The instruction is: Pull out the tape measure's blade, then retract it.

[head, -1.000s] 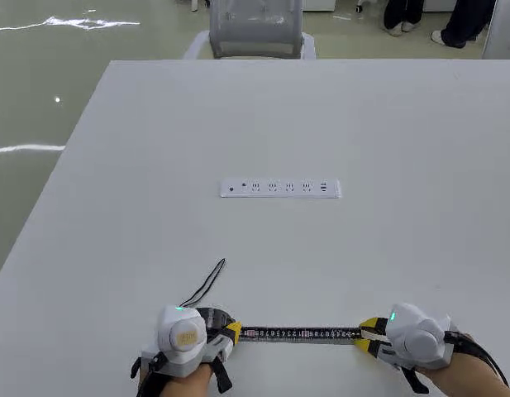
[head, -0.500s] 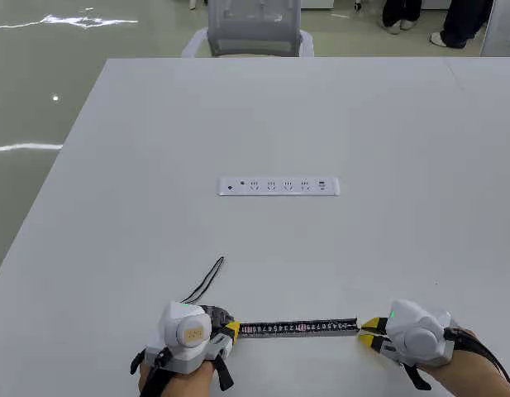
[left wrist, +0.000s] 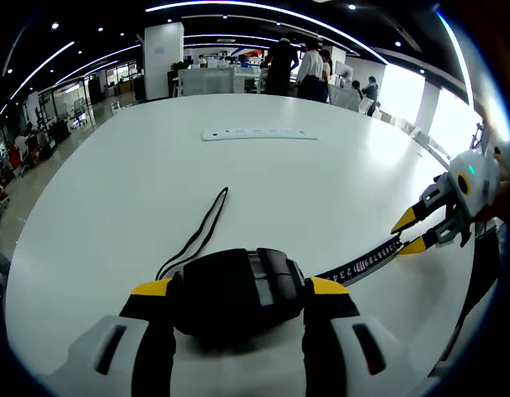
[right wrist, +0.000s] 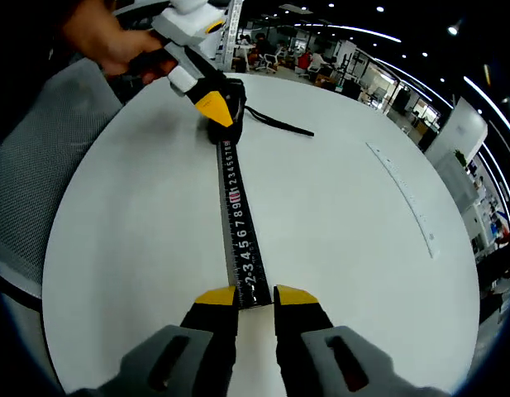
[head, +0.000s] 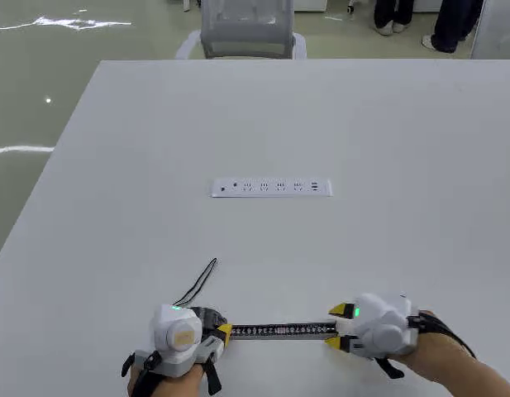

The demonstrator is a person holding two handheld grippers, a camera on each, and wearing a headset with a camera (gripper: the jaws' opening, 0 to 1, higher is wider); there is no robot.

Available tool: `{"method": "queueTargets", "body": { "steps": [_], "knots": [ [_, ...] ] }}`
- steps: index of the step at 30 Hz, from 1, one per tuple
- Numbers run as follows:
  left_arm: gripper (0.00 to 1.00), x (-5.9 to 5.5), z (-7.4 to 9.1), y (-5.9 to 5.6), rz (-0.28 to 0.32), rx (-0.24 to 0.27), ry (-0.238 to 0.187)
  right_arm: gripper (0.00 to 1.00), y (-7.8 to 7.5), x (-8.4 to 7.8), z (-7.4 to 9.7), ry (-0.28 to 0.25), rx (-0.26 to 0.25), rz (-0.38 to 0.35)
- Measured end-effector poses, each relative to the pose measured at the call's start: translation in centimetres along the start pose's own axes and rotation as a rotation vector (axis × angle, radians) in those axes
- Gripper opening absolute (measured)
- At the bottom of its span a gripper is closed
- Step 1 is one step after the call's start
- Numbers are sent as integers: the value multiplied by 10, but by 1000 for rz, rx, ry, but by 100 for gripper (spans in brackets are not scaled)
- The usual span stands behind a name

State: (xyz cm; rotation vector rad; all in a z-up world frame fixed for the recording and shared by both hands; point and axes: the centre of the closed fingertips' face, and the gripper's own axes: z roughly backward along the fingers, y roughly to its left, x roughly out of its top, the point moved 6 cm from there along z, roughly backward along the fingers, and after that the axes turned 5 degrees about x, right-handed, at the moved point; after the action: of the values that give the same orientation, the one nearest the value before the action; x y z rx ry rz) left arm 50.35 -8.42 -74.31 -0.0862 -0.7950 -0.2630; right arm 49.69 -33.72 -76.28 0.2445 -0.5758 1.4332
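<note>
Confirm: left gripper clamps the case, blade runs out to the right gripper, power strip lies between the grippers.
The power strip lies well beyond both grippers, not between them; the head view shows it. The left gripper does clamp the case, and the blade does run out to the right gripper.

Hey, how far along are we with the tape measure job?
Done: the numbered black blade lies pulled out across the white table. In hand: the left gripper clamps the black tape measure case; the right gripper has its jaws astride the blade's tip. Left: retracting the blade into the case.
</note>
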Motion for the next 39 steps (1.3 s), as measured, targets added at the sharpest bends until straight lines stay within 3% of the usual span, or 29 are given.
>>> {"method": "queueTargets", "body": {
  "steps": [2, 4, 7, 31, 39],
  "knots": [
    [59, 0, 0, 0, 0, -2, 5, 14, 1, 10, -5, -20, 48, -63],
    [59, 0, 0, 0, 1, -2, 5, 12, 1, 12, -6, 16, 59, 3],
    [59, -1, 0, 0, 0, -2, 6, 12, 0, 8, -4, 17, 76, -28],
    [58, -1, 0, 1, 2, -4, 7, 12, 1, 9, -4, 23, 76, -55],
    [58, 0, 0, 1, 5, -4, 7, 12, 2, 16, -9, 15, 82, -50]
  ]
}}
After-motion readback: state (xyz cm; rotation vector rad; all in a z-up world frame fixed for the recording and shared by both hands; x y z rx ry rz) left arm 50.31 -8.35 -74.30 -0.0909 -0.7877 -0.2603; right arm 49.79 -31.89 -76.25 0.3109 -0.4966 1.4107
